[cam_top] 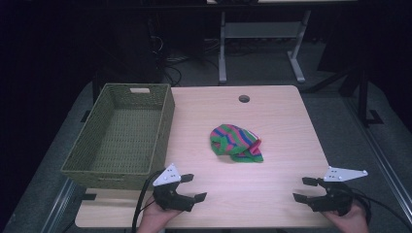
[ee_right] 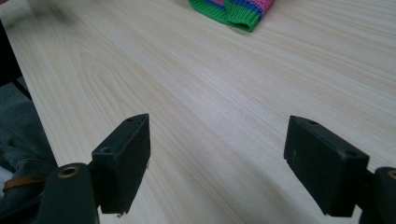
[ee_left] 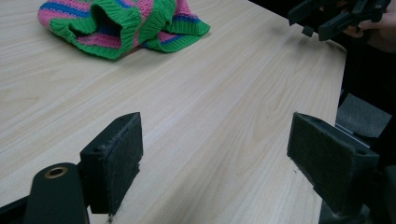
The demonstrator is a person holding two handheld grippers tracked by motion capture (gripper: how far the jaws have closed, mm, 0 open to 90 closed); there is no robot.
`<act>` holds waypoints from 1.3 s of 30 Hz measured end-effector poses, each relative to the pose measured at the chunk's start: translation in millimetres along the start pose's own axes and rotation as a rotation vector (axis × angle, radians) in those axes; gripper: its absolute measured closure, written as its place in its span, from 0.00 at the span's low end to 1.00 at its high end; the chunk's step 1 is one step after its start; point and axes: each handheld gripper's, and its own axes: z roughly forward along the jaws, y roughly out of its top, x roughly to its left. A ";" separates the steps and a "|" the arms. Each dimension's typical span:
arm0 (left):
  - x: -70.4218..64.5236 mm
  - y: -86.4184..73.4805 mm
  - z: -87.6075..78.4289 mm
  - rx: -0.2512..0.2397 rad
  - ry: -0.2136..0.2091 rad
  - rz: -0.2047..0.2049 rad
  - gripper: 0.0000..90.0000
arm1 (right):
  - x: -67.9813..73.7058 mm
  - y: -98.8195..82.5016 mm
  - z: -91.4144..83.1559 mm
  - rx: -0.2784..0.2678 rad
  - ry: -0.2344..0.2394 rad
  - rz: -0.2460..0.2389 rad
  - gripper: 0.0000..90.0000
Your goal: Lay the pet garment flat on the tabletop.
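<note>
A crumpled knitted piece with green, pink and blue stripes point(cam_top: 236, 142) lies near the middle of the light wooden table point(cam_top: 272, 111). My left gripper point(cam_top: 193, 187) hovers low over the front left of the table, open, jaws pointing right toward the knit. My right gripper point(cam_top: 304, 189) sits at the front right corner, open, jaws pointing left. In the left gripper view the knit point(ee_left: 121, 25) lies at the top left beyond my empty jaws, and the other gripper point(ee_left: 336, 16) shows at the top right. In the right gripper view only a green cuff of the knit point(ee_right: 233, 11) shows at the top.
An empty olive woven basket point(cam_top: 165, 124) with a handle slot stands on the table's left side. A round cable hole point(cam_top: 244, 99) is at the table's back. Dark floor and desk legs lie beyond the far edge. A trouser leg shows in the right gripper view.
</note>
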 end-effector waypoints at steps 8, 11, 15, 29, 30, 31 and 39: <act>3.1 -0.5 2.2 0.004 -0.007 -0.009 0.20 | -1.2 -0.4 -0.8 0.001 0.005 0.006 0.25; 1.9 -0.8 2.5 0.006 -0.012 -0.004 0.20 | 1.1 4.0 0.1 -0.004 0.011 0.000 0.25; 2.1 -1.2 2.0 -0.004 -0.013 -0.015 0.20 | 3.1 12.4 1.8 -0.010 0.034 -0.007 0.25; 3.9 -0.3 2.2 -0.003 -0.015 -0.010 0.20 | 2.5 68.7 20.4 0.057 0.120 -0.073 0.25; 4.1 -0.2 1.4 -0.005 -0.014 -0.010 0.20 | 1.5 71.7 21.7 0.061 0.125 -0.077 0.25; 4.3 -0.3 1.2 -0.009 -0.013 -0.012 0.20 | 0.2 77.2 23.4 0.073 0.127 -0.079 0.25; 7.2 0.5 -0.9 -0.012 -0.010 -0.010 0.20 | -6.5 111.0 33.0 0.115 0.157 -0.095 0.26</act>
